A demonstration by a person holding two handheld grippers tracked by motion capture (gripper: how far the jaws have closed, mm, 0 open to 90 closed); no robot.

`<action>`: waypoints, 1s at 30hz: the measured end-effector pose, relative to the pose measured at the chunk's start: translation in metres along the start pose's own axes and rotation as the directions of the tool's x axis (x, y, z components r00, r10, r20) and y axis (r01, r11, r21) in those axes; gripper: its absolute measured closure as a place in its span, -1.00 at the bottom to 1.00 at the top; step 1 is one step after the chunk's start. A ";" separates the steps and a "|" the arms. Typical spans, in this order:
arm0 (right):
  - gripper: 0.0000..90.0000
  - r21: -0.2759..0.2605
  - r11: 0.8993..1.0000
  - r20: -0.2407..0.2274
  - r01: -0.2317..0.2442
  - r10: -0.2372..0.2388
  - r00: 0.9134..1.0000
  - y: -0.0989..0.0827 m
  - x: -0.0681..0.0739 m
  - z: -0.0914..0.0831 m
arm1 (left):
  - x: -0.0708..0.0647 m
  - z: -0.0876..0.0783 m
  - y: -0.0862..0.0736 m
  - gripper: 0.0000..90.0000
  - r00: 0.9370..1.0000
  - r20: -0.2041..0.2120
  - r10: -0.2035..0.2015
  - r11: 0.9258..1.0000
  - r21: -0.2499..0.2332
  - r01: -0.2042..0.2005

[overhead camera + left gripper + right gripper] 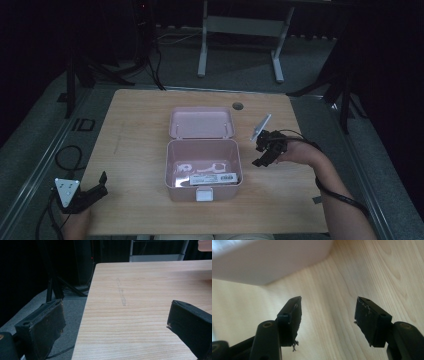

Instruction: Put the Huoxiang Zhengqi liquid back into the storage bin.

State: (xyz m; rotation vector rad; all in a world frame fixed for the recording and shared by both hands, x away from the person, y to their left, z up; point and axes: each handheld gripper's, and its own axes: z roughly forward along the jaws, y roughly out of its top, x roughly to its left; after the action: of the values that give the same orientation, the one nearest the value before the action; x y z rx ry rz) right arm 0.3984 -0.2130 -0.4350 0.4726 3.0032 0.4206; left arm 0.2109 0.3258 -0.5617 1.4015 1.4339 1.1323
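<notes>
The pink box [202,170] sits mid-tabletop with its lid [201,122] thrown back toward the far edge, so the contents can be reached from above. The right gripper [261,154] hangs just off the box's right wall, jaws parted with nothing between them and bare wood beneath. The left gripper [95,189] waits at the near-left corner, jaws wide and empty, well clear. Open tabletop lies on both sides.

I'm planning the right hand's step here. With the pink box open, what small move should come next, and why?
Probably lift the right gripper toward the raised lid to close it: its jaws stand open and empty beside the box, which already holds items.
</notes>
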 end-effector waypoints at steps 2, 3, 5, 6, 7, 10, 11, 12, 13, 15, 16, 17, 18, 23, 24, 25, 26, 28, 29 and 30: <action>-0.18 -0.008 1.000 0.013 -0.024 0.024 1.000 -0.007 -0.002 0.008 | 0.000 0.000 0.000 -0.96 1.000 0.000 0.002 1.000 0.001 -0.002; -0.18 -0.015 0.999 0.017 -0.032 0.032 0.999 -0.010 -0.003 0.012 | 0.000 0.000 0.000 -0.96 1.000 0.000 0.003 1.000 0.002 -0.003; -0.18 -0.041 0.998 0.033 -0.044 0.046 0.998 -0.016 -0.004 0.017 | 0.000 0.000 0.000 -0.96 1.000 -0.001 0.003 1.000 0.002 -0.003; -0.18 -0.058 0.997 0.038 -0.056 0.058 0.998 -0.019 -0.005 0.020 | 0.000 0.000 0.000 -0.96 1.000 -0.001 0.002 1.000 0.002 -0.002; -0.18 -0.077 0.995 0.046 -0.068 0.071 0.996 -0.021 -0.006 0.022 | 0.000 0.000 0.000 -0.96 1.000 -0.001 0.002 1.000 0.002 -0.002; -0.23 -0.138 0.984 0.069 -0.109 0.120 0.990 -0.031 -0.008 0.029 | 0.000 0.000 0.000 -0.96 1.000 -0.001 0.003 1.000 0.002 -0.003; -0.24 -0.157 0.979 0.066 -0.128 0.139 0.988 -0.034 -0.009 0.031 | 0.000 0.000 0.000 -0.96 1.000 0.000 0.002 1.000 0.002 -0.002; -0.23 -0.176 0.974 0.073 -0.140 0.155 0.985 -0.038 -0.010 0.033 | 0.000 0.000 0.000 -0.96 1.000 -0.001 0.002 1.000 0.002 -0.002; -0.20 -0.197 0.968 0.087 -0.155 0.175 0.981 -0.041 -0.011 0.035 | 0.000 0.000 0.000 -0.96 1.000 -0.001 0.001 1.000 0.001 -0.001; -0.17 -0.232 0.954 0.084 -0.190 0.214 0.973 -0.048 -0.013 0.038 | 0.000 0.000 0.000 -0.96 1.000 -0.001 0.001 1.000 0.002 -0.001; -0.15 -0.261 0.943 0.105 -0.205 0.239 0.965 -0.052 -0.013 0.040 | 0.000 0.000 0.000 -0.96 1.000 -0.002 0.001 1.000 0.002 -0.001; -0.17 -0.282 0.934 0.113 -0.220 0.260 0.959 -0.056 -0.015 0.041 | 0.000 0.000 0.000 -0.96 1.000 -0.002 0.001 1.000 0.003 -0.001; -0.21 -0.301 0.926 0.119 -0.228 0.274 0.954 -0.058 -0.015 0.042 | 0.000 0.000 0.000 -0.96 1.000 -0.002 0.000 1.000 0.002 0.000; -0.43 -0.403 0.869 0.188 -0.286 0.384 0.904 -0.078 -0.018 0.047 | 0.000 0.000 0.000 -0.96 1.000 -0.003 0.002 1.000 0.004 -0.002; -0.49 -0.417 0.858 0.188 -0.300 0.404 0.895 -0.082 -0.018 0.048 | 0.000 0.000 0.000 -0.96 1.000 -0.002 0.002 1.000 0.004 -0.002; -0.53 -0.432 0.848 0.201 -0.308 0.423 0.883 -0.085 -0.018 0.049 | 0.000 0.000 0.000 -0.96 1.000 -0.003 0.002 1.000 0.004 -0.002; -0.59 -0.444 0.838 0.198 -0.316 0.436 0.878 -0.088 -0.018 0.049 | 0.000 0.000 0.000 -0.96 1.000 -0.004 0.003 1.000 0.004 -0.003; -0.71 -0.472 0.812 0.173 -0.344 0.468 0.867 -0.095 -0.019 0.051 | 0.000 0.000 0.000 -0.96 1.000 -0.004 0.003 1.000 0.004 -0.003; -0.73 -0.494 0.797 0.158 -0.346 0.474 0.866 -0.098 -0.018 0.052 | 0.000 0.000 0.000 -0.96 1.000 -0.004 0.003 1.000 0.005 -0.003; -0.73 -0.511 0.785 0.150 -0.351 0.484 0.862 -0.101 -0.018 0.053 | 0.000 0.000 0.000 -0.96 1.000 -0.004 0.002 1.000 0.005 -0.002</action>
State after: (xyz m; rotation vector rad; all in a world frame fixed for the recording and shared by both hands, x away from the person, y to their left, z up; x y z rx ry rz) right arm 0.3921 -0.2979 -0.5134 1.0550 2.3844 0.9914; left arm 0.2112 0.3255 -0.5617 1.4053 1.4387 1.1343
